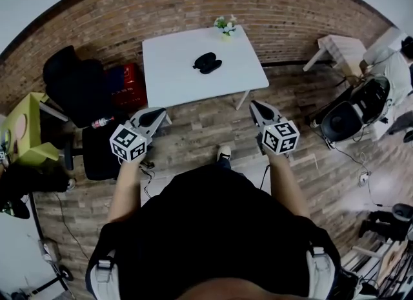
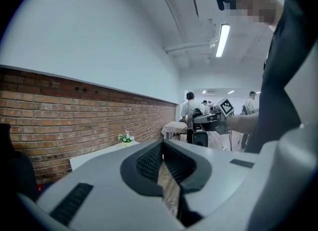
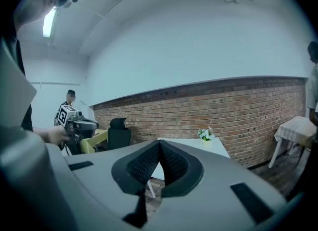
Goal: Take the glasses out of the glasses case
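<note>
Two grippers are being held out in front of the person, low over the wooden floor point(image 1: 206, 124) and well short of the white surface point(image 1: 174, 73). The left gripper point(image 1: 155, 117) is pointing up toward the surface's near left corner. Its fingers are clenched together at the tips with nothing between them, as the left gripper view shows. The right gripper point(image 1: 259, 109) is pointing toward the near right corner. Its fingers are likewise pressing tip to tip around nothing.

The black glasses case point(image 1: 207, 62) is lying near the middle of the surface, well apart from both grippers and untouched. It is small in the head view and seems to be shut, though that is hard to tell from here. A little pot of flowers point(image 1: 225, 26) is standing at the far edge, beside the brick wall point(image 1: 193, 8). A black chair point(image 1: 77, 82) is sitting off to the left of the surface.
</note>
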A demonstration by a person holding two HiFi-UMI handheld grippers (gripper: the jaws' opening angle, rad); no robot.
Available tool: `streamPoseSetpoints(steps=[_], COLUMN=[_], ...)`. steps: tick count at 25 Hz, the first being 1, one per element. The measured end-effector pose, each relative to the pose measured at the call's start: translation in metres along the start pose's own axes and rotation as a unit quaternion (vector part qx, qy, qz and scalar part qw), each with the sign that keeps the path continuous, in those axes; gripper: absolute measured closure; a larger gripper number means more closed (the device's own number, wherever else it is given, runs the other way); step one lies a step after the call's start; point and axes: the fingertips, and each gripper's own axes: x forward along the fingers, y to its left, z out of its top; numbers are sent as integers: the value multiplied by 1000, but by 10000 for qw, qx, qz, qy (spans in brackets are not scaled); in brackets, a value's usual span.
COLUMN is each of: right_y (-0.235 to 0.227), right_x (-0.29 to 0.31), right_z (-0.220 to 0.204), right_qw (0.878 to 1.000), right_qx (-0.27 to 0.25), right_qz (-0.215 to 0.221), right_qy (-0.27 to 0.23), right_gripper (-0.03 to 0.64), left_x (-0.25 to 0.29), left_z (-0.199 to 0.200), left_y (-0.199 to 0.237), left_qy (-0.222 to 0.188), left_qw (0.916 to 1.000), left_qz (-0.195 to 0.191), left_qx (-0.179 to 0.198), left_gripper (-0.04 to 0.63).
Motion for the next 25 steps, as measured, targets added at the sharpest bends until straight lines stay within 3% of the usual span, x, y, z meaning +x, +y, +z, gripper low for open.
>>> streamPoseSetpoints(steps=[13,25], right_y=[-53,-86], right_x=[43,77], right_z=[5,8], right_qw=[9999,9998], right_qx=[134,132], right_qz=[47,124], right_qy=[62,128], right_gripper=[601,601], left_x=[48,81], left_z=[15,10], left_y=[29,50], left_qy=[169,303], left_qw=[9997,9995], left_qz=[115,115], left_qx=[137,-59], left_gripper=[584,584])
